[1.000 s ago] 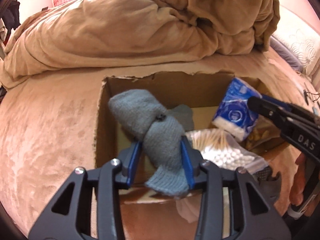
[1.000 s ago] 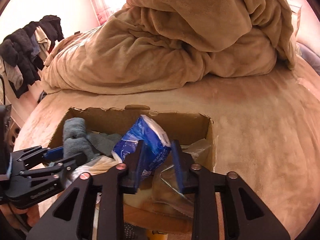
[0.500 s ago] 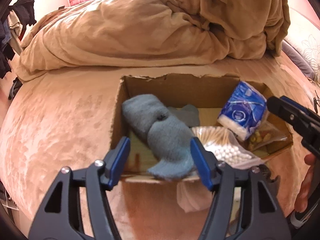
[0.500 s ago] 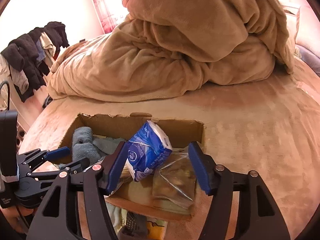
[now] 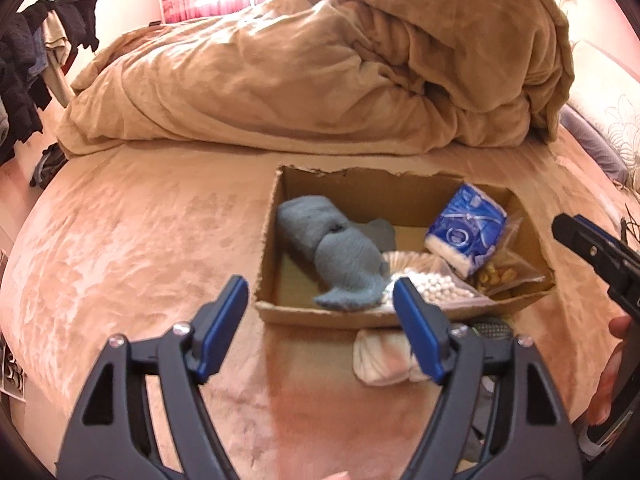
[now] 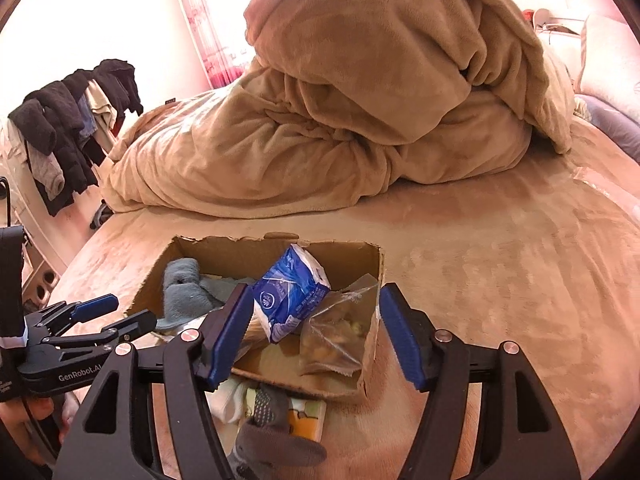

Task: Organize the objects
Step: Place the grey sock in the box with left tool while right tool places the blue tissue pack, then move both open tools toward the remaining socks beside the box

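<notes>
Bed — wide surface under a tan plush cover, filling the lower half of both views.

Heaped tan plush duvet — piled across the upper centre, beyond the box.

Dark clothes on a rack — upper left of the right wrist view, off the bed.

Open brown cardboard box with torn rim — centre right in the left wrist view, lower centre in the right wrist view, resting on the bed cover.

Left gripper — black frame, blue pads, lower centre of its own view; jaws opening, nothing between the pads, held apart from the box's near wall.

Right gripper — same make, lower centre of its own view; jaws opening, the pads clear of the pack and bag seen beyond them.

Grey knitted sock bundle — inside the box, left part, lying on the box floor.

Blue-and-white tissue pack — inside the box, right part, tilted, leaning over the clear bag.

Clear plastic bag of yellow-brown pieces — right corner of the box, against its wall.

Clear pack of cotton swabs — box, near centre, beside the sock bundle.

White cloth — on the bed just outside the box's near wall.

Dotted grey glove — bottom centre of the right wrist view.
</notes>
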`<state>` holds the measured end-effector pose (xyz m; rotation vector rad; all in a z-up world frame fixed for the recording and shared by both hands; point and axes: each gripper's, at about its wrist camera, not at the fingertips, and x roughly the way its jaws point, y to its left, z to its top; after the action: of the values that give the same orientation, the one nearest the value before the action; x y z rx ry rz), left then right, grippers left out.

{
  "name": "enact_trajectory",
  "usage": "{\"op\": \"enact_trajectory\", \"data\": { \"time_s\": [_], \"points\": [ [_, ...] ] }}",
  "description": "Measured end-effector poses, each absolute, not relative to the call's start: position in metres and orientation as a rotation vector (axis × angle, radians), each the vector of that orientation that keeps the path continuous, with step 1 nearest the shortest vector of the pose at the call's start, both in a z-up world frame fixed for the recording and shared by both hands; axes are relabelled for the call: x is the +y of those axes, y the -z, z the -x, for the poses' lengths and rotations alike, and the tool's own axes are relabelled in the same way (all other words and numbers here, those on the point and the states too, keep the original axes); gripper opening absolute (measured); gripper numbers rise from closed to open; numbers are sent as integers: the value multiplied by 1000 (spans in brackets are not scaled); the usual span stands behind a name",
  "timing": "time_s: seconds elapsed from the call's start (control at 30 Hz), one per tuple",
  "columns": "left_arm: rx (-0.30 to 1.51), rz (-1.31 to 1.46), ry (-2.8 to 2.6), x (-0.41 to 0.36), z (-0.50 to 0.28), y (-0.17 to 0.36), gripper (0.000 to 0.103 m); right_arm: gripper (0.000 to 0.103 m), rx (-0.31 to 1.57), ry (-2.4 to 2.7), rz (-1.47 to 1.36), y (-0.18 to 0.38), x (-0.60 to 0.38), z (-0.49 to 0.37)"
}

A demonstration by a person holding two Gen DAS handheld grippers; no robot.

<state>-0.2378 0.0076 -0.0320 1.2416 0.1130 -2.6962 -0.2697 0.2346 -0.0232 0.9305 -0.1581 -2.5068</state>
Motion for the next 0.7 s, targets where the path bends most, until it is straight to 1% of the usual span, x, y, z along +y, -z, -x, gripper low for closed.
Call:
{"op": "enact_trajectory", "data": {
  "time_s": [0.2,0.43,0.7],
  "points": [
    [145,-1179,2726,11,216,20,81,69,-162,2517,-902,14,244,253],
    [123,-1125,2759,18,188,5,81,69,-159,2528,-866,-1,257,228],
    [130,-1116,2790,23,154,0,82,70,-134,2527,-817,-16,259,190]
  ]
}}
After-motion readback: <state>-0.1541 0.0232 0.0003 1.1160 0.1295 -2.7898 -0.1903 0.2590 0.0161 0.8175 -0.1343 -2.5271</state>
